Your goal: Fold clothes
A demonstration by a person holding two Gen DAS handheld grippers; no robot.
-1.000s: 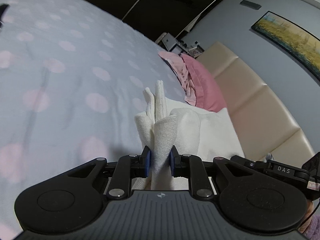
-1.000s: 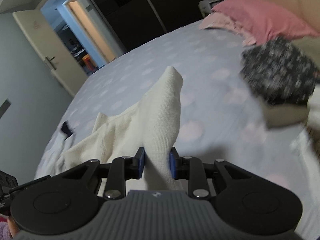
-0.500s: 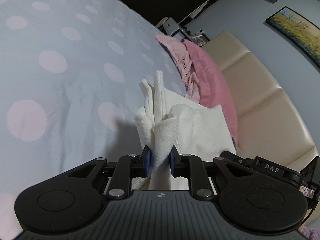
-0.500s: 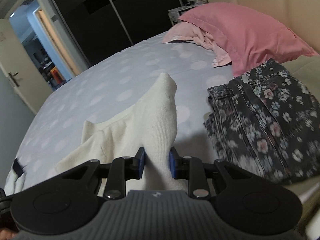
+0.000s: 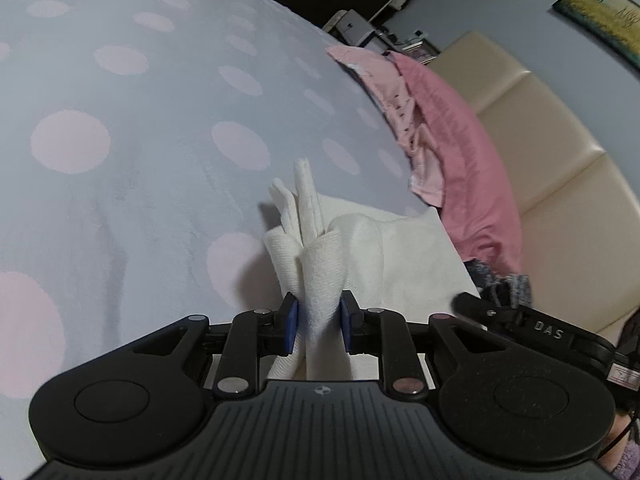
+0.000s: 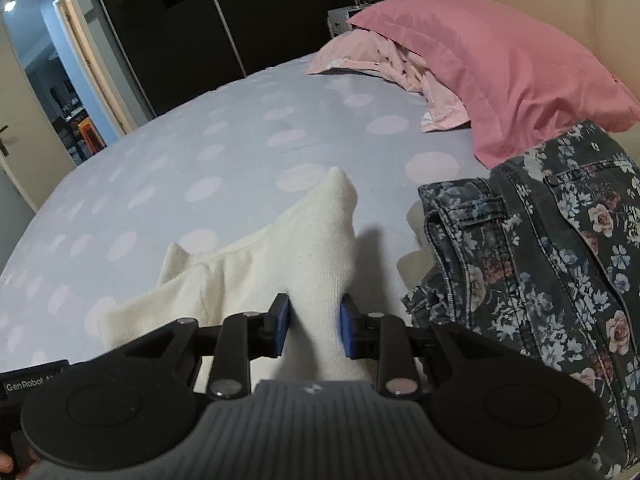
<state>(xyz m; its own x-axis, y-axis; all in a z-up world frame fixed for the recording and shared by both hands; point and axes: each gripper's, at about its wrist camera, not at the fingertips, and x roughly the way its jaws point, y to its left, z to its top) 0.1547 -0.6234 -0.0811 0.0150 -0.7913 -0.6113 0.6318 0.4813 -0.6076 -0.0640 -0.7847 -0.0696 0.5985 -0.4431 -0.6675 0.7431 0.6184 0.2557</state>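
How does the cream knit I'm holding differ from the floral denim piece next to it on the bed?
The cream knit garment is plain, soft and ribbed; the floral denim garment is dark, printed with flowers, with seams and a rivet. The knit is bunched between the jaws of the right gripper, which are opening, and the left gripper; the denim lies untouched, beside the pink pillow. Both rest on the dotted bedsheet.

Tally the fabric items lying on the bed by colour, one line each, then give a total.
White or cream: 1, the knit garment, with the left hand-held gripper and right hand-held gripper each around a fold of it, jaws opening.
Pink: 2, the pillow and the pale pink garment beside it.
Dark floral: 1, the jeans.
Total: 4
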